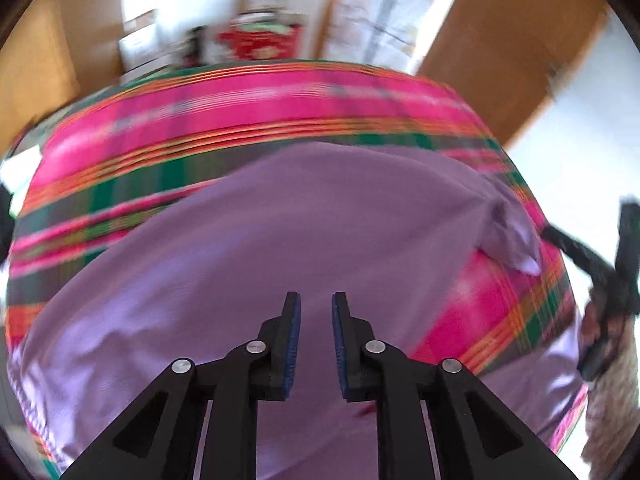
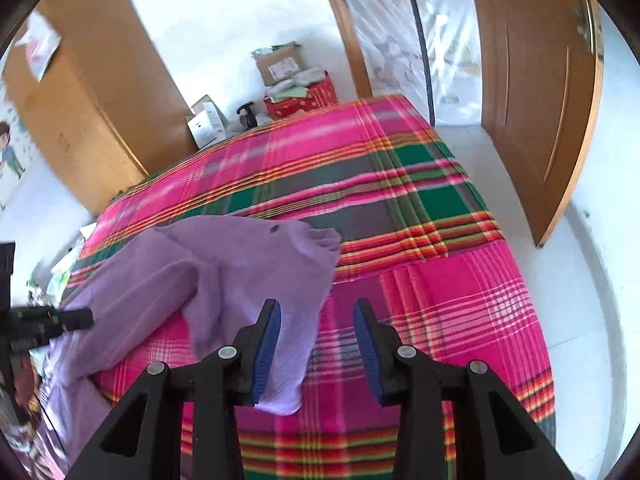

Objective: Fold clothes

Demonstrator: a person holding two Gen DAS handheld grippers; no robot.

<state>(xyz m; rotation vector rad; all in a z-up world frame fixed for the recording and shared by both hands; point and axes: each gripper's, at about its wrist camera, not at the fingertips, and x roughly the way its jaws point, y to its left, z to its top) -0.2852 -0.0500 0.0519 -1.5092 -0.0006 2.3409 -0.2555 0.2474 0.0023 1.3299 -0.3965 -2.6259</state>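
No writing is readable anywhere: the white box (image 2: pixel 208 122) and the cardboard box (image 2: pixel 280 65) far ahead of my right claw carry labels, but the print is too small to make out, and the left view is smeared with blur.

My left claw (image 1: pixel 316 312) hangs over the purple garment (image 1: pixel 240 248), its blue pads a narrow gap apart with nothing pinched between them; the cloth lies below, and I cannot tell whether the tips touch it. My right claw (image 2: pixel 316 320) stands released, jaws wide. A purple sleeve (image 2: pixel 280 280) runs down past its left pad and ends just beneath it; the pad overlaps the sleeve in view, but no grip shows.

The garment lies on the bed (image 2: pixel 440 280), which is covered with a pink, green and orange plaid sheet, mostly to the left of my right claw and directly under my left one. Its near edge is cut off by my claw arms in both views, so its full outline is hidden.

From the left view my right claw appears at the far right edge as a dark blur, with part of a hand (image 1: pixel 596 320) behind it. From the right view my left claw shows at the left edge, partly cropped. A wooden door (image 2: pixel 532 100) stands ahead to the right.
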